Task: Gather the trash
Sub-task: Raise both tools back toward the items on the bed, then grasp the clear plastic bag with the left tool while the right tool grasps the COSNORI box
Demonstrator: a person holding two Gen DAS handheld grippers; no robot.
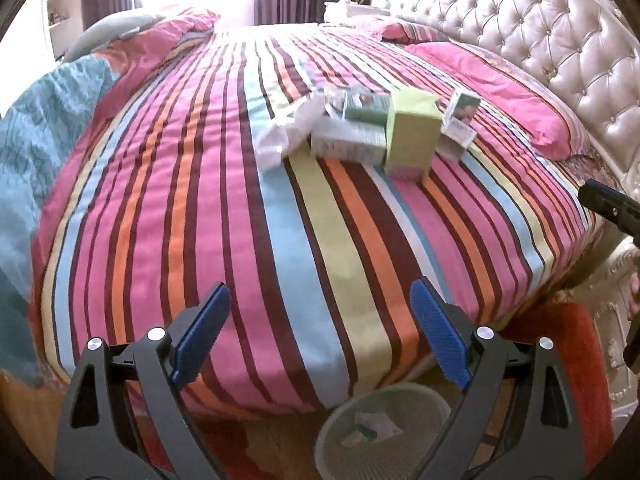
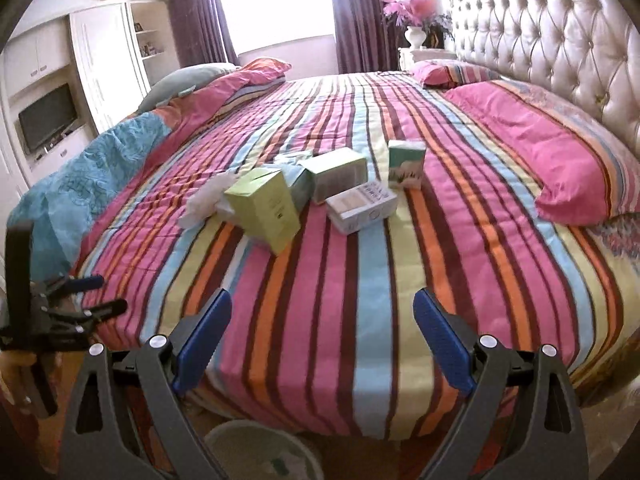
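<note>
Both the left claw [image 1: 320, 326] and the right claw [image 2: 322, 338] hang released and empty above the near edge of the bed [image 2: 360, 300]. The trash, a cluster of small boxes [image 2: 348, 190] and crumpled tissue [image 2: 202, 200], lies mid-bed, well apart from them. The waste bin [image 1: 384, 432] waits on the floor below. A sound approach would take the nearest yellow-green box [image 2: 262, 208] first, across its narrow faces.
</note>
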